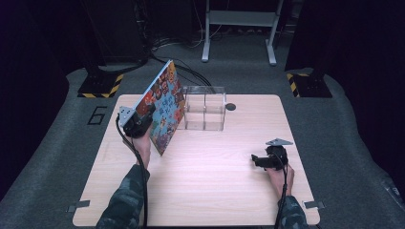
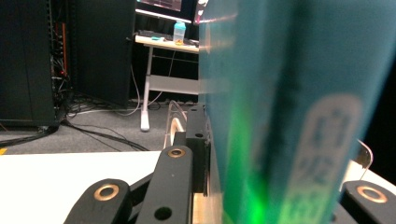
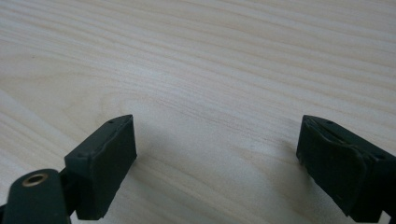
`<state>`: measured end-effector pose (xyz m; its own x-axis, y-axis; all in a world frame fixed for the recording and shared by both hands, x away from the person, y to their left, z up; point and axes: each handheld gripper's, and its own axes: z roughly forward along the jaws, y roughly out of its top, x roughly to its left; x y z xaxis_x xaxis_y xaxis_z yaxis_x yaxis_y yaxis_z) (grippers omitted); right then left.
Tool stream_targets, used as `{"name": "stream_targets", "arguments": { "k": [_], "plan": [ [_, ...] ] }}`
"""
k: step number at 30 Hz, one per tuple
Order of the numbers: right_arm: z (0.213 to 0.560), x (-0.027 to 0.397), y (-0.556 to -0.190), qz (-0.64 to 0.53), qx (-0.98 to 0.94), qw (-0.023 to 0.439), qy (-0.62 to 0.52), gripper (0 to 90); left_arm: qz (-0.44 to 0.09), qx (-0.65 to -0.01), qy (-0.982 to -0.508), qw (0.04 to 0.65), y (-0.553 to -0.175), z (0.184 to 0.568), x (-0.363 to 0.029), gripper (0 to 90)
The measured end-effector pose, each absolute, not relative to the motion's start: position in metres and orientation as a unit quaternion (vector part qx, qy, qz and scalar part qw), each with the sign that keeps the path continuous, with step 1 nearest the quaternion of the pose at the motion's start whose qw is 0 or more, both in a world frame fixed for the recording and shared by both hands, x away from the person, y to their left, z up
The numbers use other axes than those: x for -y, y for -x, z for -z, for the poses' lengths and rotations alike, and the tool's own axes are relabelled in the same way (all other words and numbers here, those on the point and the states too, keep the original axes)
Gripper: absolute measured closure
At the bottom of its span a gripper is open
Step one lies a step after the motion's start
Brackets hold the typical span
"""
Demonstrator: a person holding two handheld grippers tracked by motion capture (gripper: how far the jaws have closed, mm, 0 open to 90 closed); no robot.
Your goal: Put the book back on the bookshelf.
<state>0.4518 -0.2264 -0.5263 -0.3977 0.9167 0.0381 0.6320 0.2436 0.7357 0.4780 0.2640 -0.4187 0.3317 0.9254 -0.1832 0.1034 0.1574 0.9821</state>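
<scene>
- A large flat book [image 1: 165,107] with a cover crowded with small multicoloured pictures was held up off the surface [image 1: 200,181], standing on edge and tilted, its top corner leaning toward the far left and its lower corner pointing down at the wood.
- It sat at the left of the surface, just beside a clear plastic box [image 1: 204,108] split into compartments; whether the two touched could not be told.
- In the left gripper view the book [image 2: 289,107] showed as a blurred teal slab with a pale label, rising between the black jaws.
- The left hand-held gripper [image 1: 138,121] was clamped on the book's near edge, the left hand [image 1: 142,145] raised beneath it and the camouflage-patterned sleeve [image 1: 125,200] running up from the bottom edge.
- The right hand-held gripper [image 1: 265,160] lay low near the right side of the surface, pointing left, with the right hand [image 1: 279,179] behind it.
- In its own view the right hand-held gripper [image 3: 217,158] had its jaws wide apart with bare wood between them.
- The surface was pale wood with fine straight grain and rounded corners; a small dark round disc [image 1: 230,107] lay just right of the box.
- The floor [image 1: 353,143] around it was grey carpet.
</scene>
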Motion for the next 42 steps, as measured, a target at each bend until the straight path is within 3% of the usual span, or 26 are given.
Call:
{"name": "stream_targets", "arguments": {
  "k": [10,26,28,35,42],
  "plan": [
    [0.526,0.227,-0.452,-0.346,-0.762,0.207,-0.506,11.0,-0.326,-0.466,-0.570,0.592,-0.473,0.409,-0.268,74.2],
    [0.526,0.226,-0.452,-0.344,-0.763,0.206,-0.507,11.0,-0.257,-0.443,-0.653,0.558,-0.447,0.387,-0.283,31.7],
    [0.526,0.226,-0.452,-0.343,-0.763,0.206,-0.507,11.0,-0.250,-0.444,-0.669,0.542,-0.444,0.388,-0.284,21.0],
    [0.526,0.226,-0.452,-0.341,-0.765,0.208,-0.505,10.9,-0.228,-0.440,-0.705,0.508,-0.427,0.403,-0.292,8.9],
    [0.526,0.225,-0.452,-0.337,-0.767,0.210,-0.504,10.9,-0.217,-0.443,-0.727,0.477,-0.412,0.424,-0.295,3.0]
  ]
}}
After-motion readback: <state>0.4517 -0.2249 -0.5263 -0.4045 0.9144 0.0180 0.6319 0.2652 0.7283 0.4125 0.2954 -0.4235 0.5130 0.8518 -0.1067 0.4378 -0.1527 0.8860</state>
